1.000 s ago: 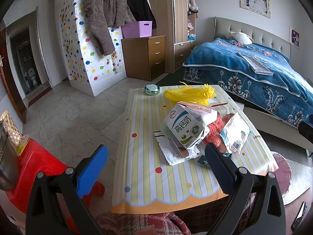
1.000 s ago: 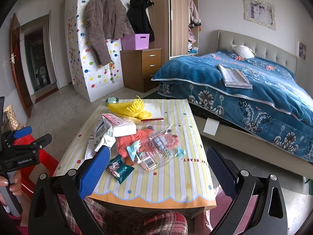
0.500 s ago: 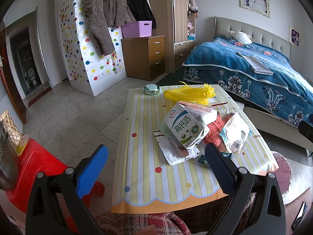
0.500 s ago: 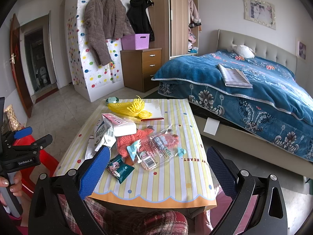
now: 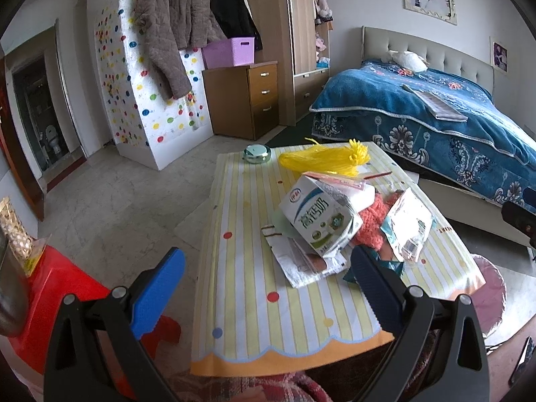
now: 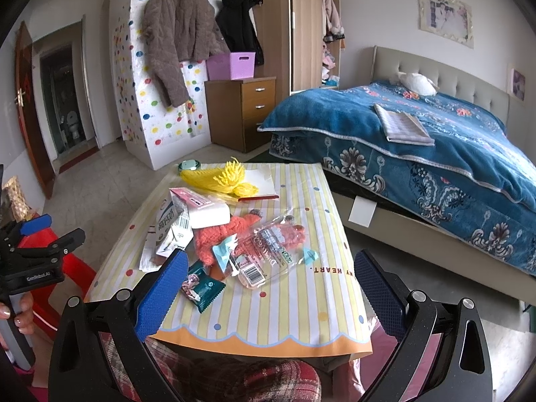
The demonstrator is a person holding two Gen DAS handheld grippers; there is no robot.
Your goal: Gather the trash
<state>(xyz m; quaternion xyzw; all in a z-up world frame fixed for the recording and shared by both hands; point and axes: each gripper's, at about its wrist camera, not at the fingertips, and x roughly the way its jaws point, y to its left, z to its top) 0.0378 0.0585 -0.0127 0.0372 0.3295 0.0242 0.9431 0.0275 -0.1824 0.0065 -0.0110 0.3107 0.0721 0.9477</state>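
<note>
Both tongs, left [image 5: 264,278] and right [image 6: 268,278], gape wide, empty. The carton [image 5: 320,219] mid-table [image 5: 241,301] looks light and crushable; I'd pinch its flap.

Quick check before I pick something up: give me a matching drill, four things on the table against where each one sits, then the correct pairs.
Things:
1. milk carton
2. yellow net bag
3. dark green snack wrapper
4. round green tin

Places:
A. far left corner of the table
B. nearest the front edge, by the right gripper
C. far end, just right of the tin
D. tilted on flat papers, middle of the pile

Pairs: 1-D, 2-C, 3-B, 4-A
</note>
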